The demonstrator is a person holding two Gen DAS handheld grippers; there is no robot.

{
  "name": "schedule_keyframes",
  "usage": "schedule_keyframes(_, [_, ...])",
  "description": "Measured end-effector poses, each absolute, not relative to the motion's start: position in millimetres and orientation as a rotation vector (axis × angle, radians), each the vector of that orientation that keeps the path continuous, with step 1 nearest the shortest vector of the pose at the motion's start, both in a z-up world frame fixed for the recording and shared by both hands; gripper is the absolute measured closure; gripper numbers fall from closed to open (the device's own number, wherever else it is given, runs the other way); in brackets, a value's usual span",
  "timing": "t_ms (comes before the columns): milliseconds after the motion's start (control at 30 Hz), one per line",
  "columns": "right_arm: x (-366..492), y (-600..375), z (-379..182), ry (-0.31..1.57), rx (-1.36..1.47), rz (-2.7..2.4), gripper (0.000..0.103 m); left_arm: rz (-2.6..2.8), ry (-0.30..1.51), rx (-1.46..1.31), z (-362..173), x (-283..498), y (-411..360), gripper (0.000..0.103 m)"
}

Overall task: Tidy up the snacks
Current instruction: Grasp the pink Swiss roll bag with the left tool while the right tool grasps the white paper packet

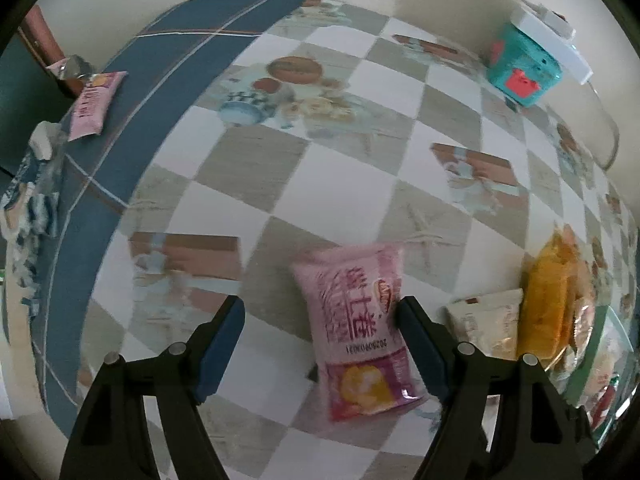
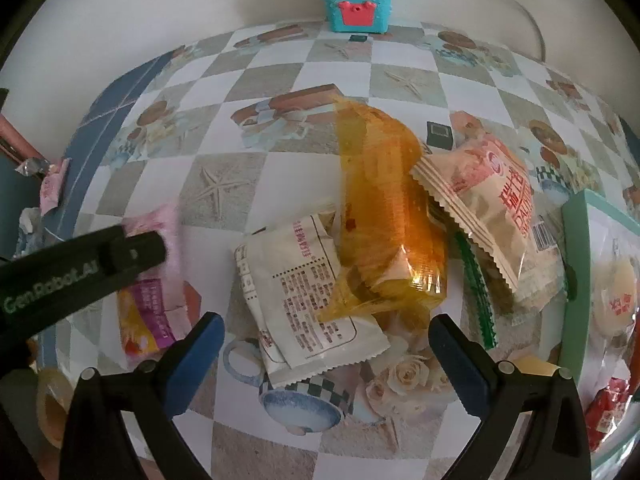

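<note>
A pink plastic snack packet with a purple and yellow end (image 1: 360, 328) is seen lying flat on the checked, picture-printed surface (image 1: 328, 168), between the spread fingers of the left tool (image 1: 320, 344). The left tool is held wide and grips nothing; its right finger (image 1: 420, 344) sits just beside the packet's edge, though contact cannot be judged through the blur. In the right wrist view the same packet is half hidden behind the left tool's black body.

Ahead of the right tool (image 2: 326, 354), also wide and holding nothing, a white snack sachet printed with small text (image 2: 304, 300) is partly covered by a translucent orange wrapped pack (image 2: 384, 208). To that pack's right a cream crimped-edge snack bag with red lettering (image 2: 492, 216) is tilted over a green-striped wrapper that is mostly concealed.

A mint-green tray (image 2: 576, 248) is cut off at the right edge, its contents hard to make out. At the far end of the surface stands a teal box with a red crab shape (image 2: 356, 0). Far left of the left tool, a second pink packet (image 1: 94, 106) lies on the blue border.
</note>
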State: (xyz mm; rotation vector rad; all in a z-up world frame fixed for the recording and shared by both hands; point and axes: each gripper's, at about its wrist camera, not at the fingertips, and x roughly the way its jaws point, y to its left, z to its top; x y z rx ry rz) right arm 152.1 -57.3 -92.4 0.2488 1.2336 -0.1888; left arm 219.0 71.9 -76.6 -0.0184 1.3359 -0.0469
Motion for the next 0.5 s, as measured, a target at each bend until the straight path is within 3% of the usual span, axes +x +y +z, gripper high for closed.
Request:
schedule_keyframes(200, [158, -51, -94, 1.222, 0.208, -0.199, 0.012, -0.05, 1.344, -0.026, -77, 220, 75, 0.029])
schedule_keyframes(300, [157, -49, -94, 1.221, 0.18, -0.21, 0.018, -0.068, 1.351, -0.026, -76, 221, 72, 0.036])
schedule_keyframes(400, [157, -45, -94, 1.219, 0.144, -0.21, 0.027, -0.092, 1.365, -0.041, -80, 222, 66, 0.049])
schedule_keyframes(500, [155, -42, -94, 1.215, 0.121, -0.201, 0.033, -0.085, 1.364, -0.045, -80, 224, 62, 0.052])
